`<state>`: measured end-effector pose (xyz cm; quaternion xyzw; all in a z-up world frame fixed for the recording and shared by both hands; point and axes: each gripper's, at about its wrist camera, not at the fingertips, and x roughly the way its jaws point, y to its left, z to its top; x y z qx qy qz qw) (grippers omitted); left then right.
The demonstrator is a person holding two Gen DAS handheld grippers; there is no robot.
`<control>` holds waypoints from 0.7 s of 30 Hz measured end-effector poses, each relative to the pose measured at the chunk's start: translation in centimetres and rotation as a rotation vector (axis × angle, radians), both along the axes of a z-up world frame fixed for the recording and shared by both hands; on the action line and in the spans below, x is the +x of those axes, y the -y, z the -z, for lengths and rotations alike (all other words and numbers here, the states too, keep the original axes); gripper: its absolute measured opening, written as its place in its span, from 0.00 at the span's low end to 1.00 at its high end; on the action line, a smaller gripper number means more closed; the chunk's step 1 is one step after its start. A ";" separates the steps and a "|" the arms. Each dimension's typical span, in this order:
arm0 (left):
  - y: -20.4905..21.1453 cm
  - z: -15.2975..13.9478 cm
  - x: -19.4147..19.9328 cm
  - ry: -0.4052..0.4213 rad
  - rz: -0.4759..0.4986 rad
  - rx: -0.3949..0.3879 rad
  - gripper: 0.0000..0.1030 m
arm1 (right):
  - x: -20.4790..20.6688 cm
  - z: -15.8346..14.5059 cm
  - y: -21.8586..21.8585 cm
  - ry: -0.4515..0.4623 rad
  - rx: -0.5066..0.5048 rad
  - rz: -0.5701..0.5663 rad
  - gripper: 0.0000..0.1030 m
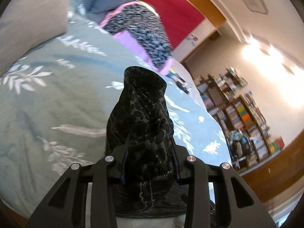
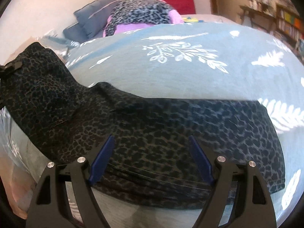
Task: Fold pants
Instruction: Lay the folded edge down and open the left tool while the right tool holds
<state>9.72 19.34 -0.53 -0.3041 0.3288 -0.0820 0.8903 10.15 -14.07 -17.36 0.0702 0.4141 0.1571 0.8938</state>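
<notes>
Left gripper (image 1: 150, 163) jaws clamp bunched pants (image 1: 144, 125); only the right view shows right gripper (image 2: 152, 163) jaws wide over them

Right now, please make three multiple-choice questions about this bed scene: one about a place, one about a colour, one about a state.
1. Where do the dark patterned pants lie?
A. on the leaf-print bedspread
B. on a bookshelf
C. on the floor

2. Which colour is the trim of the leopard-print cushion?
A. yellow
B. purple
C. green

3. How is the left gripper?
A. empty and wide open
B. out of view
C. closed on bunched pants fabric

Answers: 1 A, the right wrist view shows them spread over the bedspread; 2 B, purple edges show; 3 C, fabric fills the space between its fingers.
</notes>
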 end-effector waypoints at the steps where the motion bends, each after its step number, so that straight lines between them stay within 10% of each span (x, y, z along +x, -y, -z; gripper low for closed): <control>1: 0.9 -0.3 0.1 0.004 0.015 0.003 0.34 | -0.1 0.1 0.7 -0.004 0.012 0.014 0.78; 21: 26.1 0.4 3.1 -0.068 0.448 0.172 0.34 | -3.7 0.1 15.4 0.033 0.227 0.281 0.78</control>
